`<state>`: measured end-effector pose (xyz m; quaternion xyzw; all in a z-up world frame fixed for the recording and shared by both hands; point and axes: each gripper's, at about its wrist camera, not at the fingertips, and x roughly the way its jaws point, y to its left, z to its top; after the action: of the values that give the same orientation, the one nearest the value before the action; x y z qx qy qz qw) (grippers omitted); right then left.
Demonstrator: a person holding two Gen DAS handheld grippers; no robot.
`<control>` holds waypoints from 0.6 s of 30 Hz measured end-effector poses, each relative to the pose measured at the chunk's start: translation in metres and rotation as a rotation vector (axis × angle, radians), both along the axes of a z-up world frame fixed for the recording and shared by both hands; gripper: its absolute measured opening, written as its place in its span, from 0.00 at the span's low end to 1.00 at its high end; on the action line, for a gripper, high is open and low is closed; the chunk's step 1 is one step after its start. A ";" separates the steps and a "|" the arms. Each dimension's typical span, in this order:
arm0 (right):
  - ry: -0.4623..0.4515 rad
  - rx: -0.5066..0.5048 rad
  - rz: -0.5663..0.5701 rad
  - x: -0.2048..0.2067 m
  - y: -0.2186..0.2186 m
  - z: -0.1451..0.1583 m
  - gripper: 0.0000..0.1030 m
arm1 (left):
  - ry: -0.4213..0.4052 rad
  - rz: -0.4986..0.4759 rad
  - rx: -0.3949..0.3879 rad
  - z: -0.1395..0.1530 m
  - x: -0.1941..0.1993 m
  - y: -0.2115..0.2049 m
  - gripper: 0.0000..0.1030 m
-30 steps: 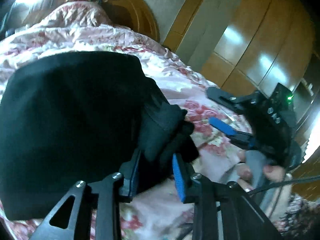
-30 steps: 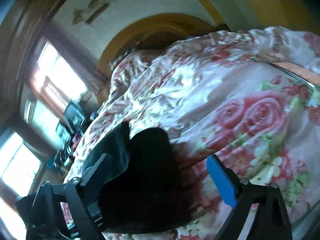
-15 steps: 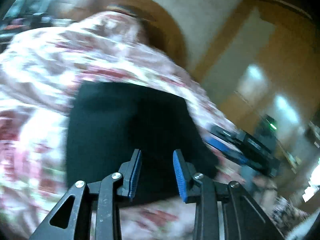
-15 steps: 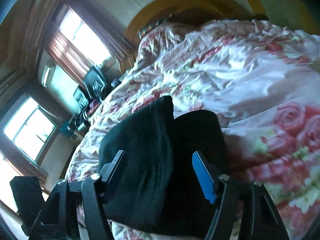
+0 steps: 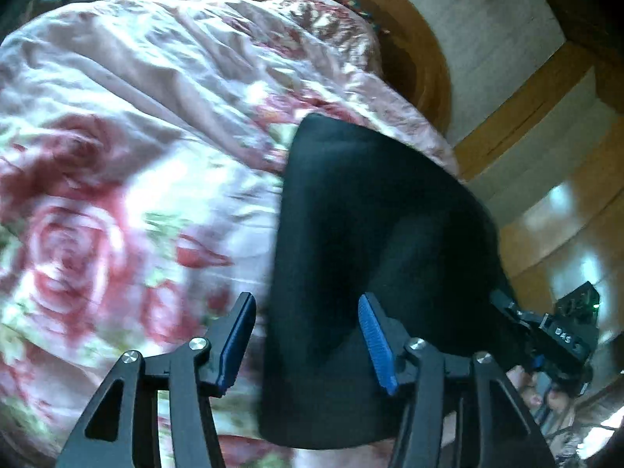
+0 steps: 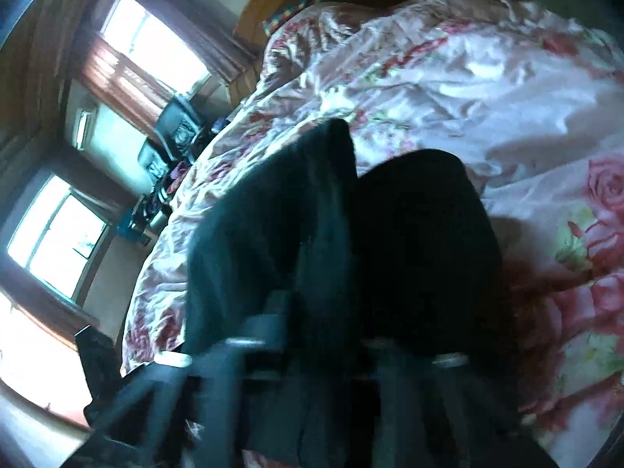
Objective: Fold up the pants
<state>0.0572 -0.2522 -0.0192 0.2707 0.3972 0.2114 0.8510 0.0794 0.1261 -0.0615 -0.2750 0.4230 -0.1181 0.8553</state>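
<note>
Black pants [image 5: 374, 257] lie beneath the left gripper [image 5: 308, 343], fingers wide, empty; right gripper [image 6: 323, 355] blurred, grip unclear.

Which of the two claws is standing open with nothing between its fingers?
The left claw: its blue-padded fingers stand apart over the black pants and grip nothing. The right claw is blurred, so its state cannot be told.

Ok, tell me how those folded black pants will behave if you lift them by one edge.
The black pants would probably sag and unfold, since they lie in soft, loosely stacked layers. They look light for their bulk, barely denting the floral quilt. That quilt's satin sheen suggests they would slide easily if the open left gripper pushes them.
</note>
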 end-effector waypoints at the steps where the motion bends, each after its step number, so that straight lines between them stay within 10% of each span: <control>1: -0.032 0.002 0.001 -0.004 -0.003 0.010 0.13 | -0.019 -0.022 0.061 0.008 -0.003 -0.011 0.54; 6: -0.146 -0.049 -0.055 -0.021 -0.029 0.053 0.13 | -0.157 -0.144 0.250 0.042 -0.018 -0.059 0.55; 11: -0.043 -0.117 -0.090 -0.013 -0.050 0.017 0.13 | -0.194 -0.190 0.355 0.044 -0.020 -0.089 0.62; 18: -0.013 -0.072 -0.122 -0.014 -0.055 -0.018 0.27 | -0.136 -0.171 0.313 0.030 -0.019 -0.069 0.70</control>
<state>0.0429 -0.3076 -0.0371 0.2623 0.3816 0.1467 0.8741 0.0600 0.0567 -0.0315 -0.0929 0.3991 -0.1414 0.9012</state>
